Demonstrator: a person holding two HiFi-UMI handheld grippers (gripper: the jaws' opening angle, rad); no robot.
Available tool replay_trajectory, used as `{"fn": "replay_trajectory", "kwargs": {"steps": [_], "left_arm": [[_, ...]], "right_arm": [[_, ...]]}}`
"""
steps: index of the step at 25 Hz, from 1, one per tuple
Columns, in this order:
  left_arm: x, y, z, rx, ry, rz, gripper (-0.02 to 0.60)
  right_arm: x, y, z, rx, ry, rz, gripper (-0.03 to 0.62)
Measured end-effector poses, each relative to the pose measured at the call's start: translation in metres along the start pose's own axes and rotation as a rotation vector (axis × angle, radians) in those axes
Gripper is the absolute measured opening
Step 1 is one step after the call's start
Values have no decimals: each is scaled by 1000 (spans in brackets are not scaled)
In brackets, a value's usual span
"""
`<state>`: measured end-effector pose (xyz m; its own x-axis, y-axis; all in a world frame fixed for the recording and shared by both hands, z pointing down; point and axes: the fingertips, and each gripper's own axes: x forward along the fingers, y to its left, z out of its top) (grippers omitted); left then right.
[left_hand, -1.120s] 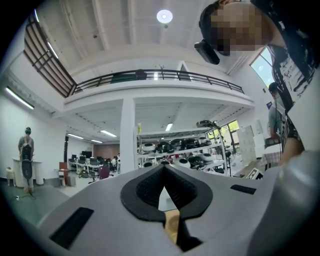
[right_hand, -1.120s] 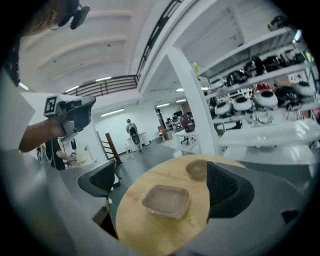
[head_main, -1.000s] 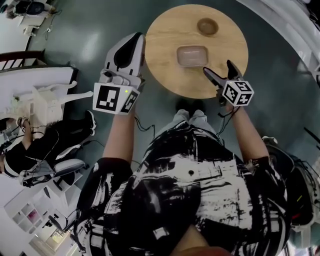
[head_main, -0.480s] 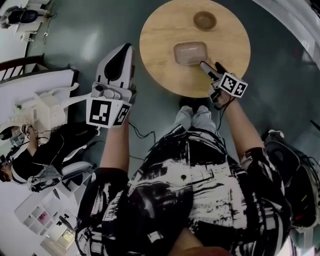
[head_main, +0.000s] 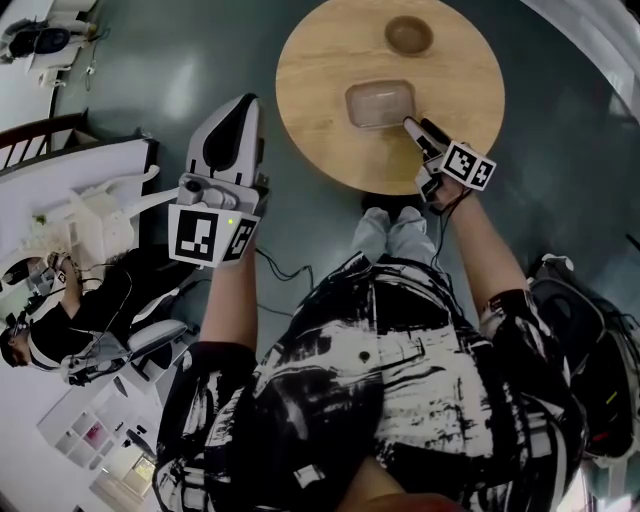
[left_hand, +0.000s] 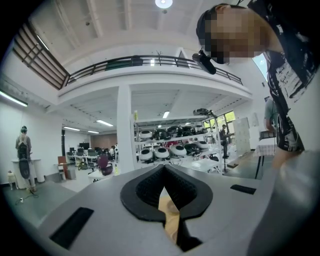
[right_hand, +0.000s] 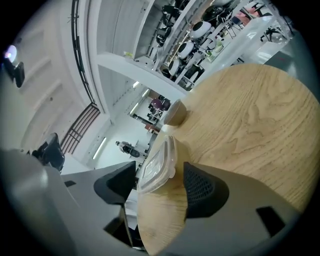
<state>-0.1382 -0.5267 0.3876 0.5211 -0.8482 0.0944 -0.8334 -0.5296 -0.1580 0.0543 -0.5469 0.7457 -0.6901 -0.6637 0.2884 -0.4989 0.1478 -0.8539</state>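
The right gripper (head_main: 411, 126) hangs low over the near edge of the round wooden desk (head_main: 320, 60), tilted sideways. Its jaws stand wide apart and grip nothing. In the right gripper view (right_hand: 160, 184), a clear plastic container (right_hand: 157, 164) lies right ahead of the gap between the two black pads. Its near end is level with the jaw tips, and contact cannot be made out. In the head view the container (head_main: 380, 103) sits just beyond the gripper's tips, a little to their left. Farther out, past the container, stands a small wooden bowl (head_main: 408, 35), well apart from the gripper; the right gripper view shows it (right_hand: 174, 112) behind the container. Only bare wood lies between the jaws and the container.

The left gripper (head_main: 240, 102) is held off the desk, out to its left above the grey floor (head_main: 160, 60), well apart from the container. Its jaws are pressed together with nothing between them (left_hand: 164, 170), and only a sliver of desk shows through the notch below. A dark bag (head_main: 590, 330) lies on the floor behind the right arm.
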Motion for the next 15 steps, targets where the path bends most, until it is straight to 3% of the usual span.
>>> {"fn": "replay_trajectory", "kwargs": {"steps": [3, 15], "left_arm": [[1, 1, 3, 1, 1, -1, -2], [5, 2, -1, 9, -1, 0, -2]], "right_arm": [[0, -1, -1, 25, 9, 5, 226], [5, -19, -9, 87, 35, -9, 80]]}}
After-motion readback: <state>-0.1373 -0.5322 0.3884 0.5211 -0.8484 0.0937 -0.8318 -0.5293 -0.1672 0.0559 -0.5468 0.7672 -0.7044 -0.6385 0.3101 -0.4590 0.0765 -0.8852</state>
